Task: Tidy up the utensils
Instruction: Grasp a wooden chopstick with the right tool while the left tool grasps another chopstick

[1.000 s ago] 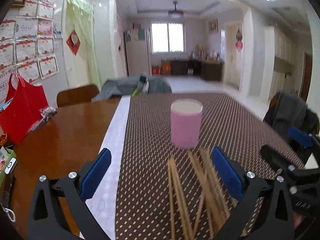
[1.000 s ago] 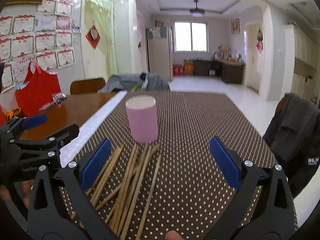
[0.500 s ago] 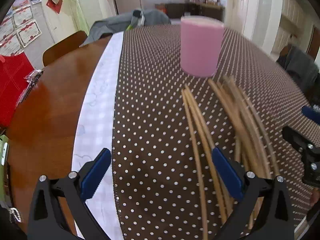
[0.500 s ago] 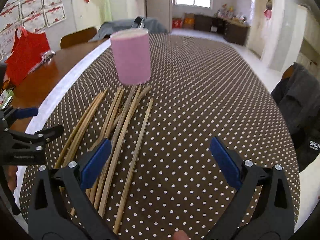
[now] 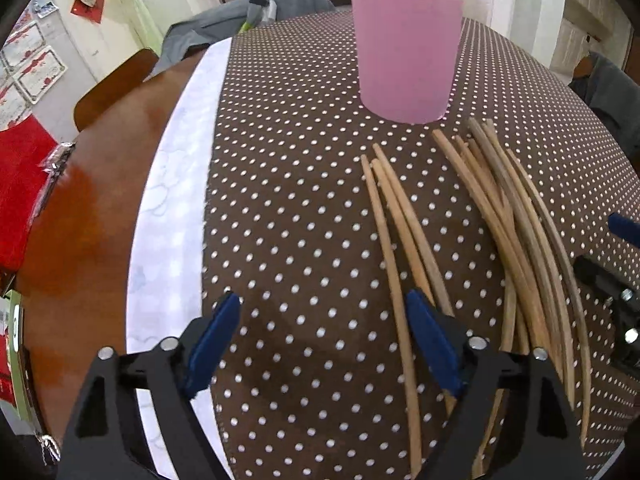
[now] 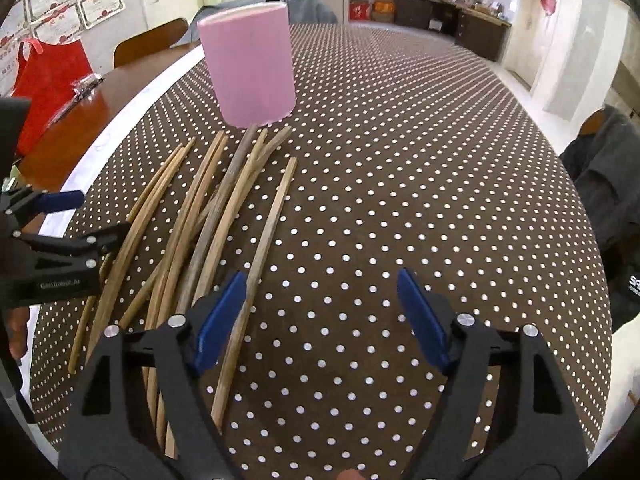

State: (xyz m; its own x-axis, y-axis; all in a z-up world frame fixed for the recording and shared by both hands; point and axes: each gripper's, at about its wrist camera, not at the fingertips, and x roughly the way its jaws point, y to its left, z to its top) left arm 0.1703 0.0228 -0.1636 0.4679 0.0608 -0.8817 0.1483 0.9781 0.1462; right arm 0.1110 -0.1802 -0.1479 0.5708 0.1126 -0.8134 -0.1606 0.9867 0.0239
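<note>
A pink cup (image 5: 408, 48) (image 6: 252, 68) stands upright on the brown dotted tablecloth (image 5: 300, 200). Several wooden chopsticks (image 5: 508, 216) (image 6: 224, 216) lie loose in front of it. My left gripper (image 5: 322, 340) points down at the cloth and its jaws are closing. The leftmost chopstick (image 5: 390, 248) runs just inside its right pad, and nothing is gripped. My right gripper (image 6: 320, 324) also tilts down with closing jaws. The rightmost chopstick (image 6: 272, 220) passes by its left pad, not pinched. Each gripper shows in the other's view: right gripper (image 5: 612, 256), left gripper (image 6: 76, 220).
A white cloth strip (image 5: 172, 208) edges the tablecloth, with bare wooden table (image 5: 80, 220) beyond. A red bag (image 6: 48, 76) stands at far left. A wooden chair (image 6: 152, 44) is behind the table. A grey jacket (image 6: 608, 184) hangs at right.
Both grippers have sunk and tipped downward toward the chopsticks. Their jaws stand narrower than before. The cup and chopsticks loom larger in both views.
</note>
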